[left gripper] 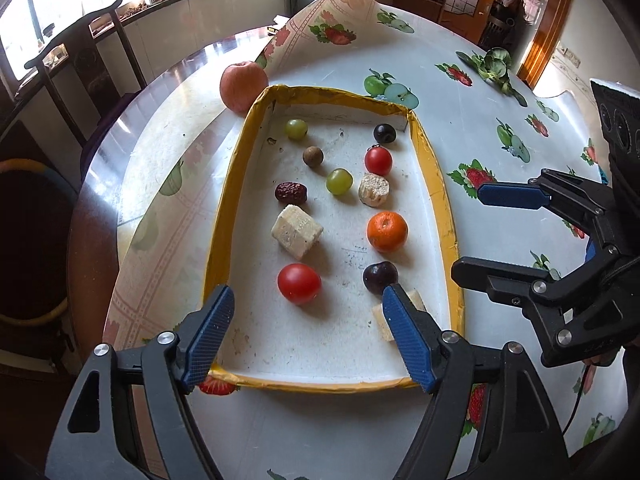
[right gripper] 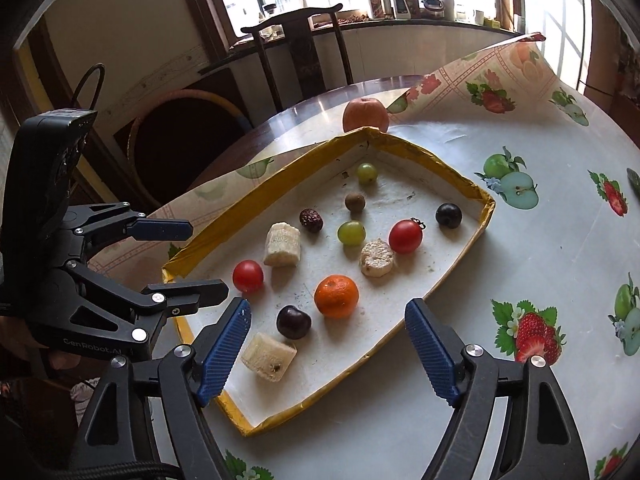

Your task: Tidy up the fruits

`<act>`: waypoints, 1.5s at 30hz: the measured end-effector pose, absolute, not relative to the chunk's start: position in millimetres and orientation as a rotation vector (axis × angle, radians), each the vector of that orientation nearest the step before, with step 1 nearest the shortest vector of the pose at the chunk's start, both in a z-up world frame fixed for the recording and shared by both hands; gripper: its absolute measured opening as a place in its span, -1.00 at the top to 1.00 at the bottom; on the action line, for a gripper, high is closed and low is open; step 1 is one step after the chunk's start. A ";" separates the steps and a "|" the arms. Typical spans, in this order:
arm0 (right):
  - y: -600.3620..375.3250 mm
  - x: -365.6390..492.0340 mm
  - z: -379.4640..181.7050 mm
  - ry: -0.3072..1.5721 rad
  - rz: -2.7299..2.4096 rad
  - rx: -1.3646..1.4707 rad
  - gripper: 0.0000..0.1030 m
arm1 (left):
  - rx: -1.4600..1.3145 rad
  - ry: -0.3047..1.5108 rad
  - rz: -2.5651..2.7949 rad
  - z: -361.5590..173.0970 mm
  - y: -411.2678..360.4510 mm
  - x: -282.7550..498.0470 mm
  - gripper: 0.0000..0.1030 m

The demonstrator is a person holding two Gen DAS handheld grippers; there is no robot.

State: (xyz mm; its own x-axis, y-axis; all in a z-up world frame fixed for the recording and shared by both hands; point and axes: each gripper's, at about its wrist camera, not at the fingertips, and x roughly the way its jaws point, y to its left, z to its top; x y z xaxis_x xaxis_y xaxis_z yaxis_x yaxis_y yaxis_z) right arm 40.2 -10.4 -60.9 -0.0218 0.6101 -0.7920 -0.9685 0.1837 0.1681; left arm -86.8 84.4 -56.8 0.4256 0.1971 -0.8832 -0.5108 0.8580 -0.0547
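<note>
A white tray with a yellow rim (left gripper: 436, 184) holds a mandarin (left gripper: 387, 231), two cherry tomatoes (left gripper: 299, 283), two green grapes (left gripper: 339, 181), two dark round fruits (left gripper: 380, 278), a red date (left gripper: 291, 193), a brown longan (left gripper: 313, 156) and three peeled banana pieces (left gripper: 297, 231). An apple (left gripper: 244, 86) sits outside the tray's far left corner. My left gripper (left gripper: 308, 288) hangs open above the tray's near end, gripping nothing. My right gripper (right gripper: 328, 301) is open too, empty, over the tray's right side near the mandarin (right gripper: 336, 296). Each gripper shows in the other's view.
A fruit-print tablecloth (left gripper: 500, 92) covers the round table, and its far corner (right gripper: 516, 60) is curled up. A dark wooden chair (right gripper: 296, 40) stands beyond the table. A hoop (left gripper: 36, 240) leans at the left. Bottles and pots line the windowsill (right gripper: 404, 0).
</note>
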 end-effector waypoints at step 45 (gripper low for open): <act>-45.4 15.8 -83.4 0.806 1.385 -0.618 -0.68 | -0.341 1.040 0.455 -68.3 54.4 -104.4 -0.49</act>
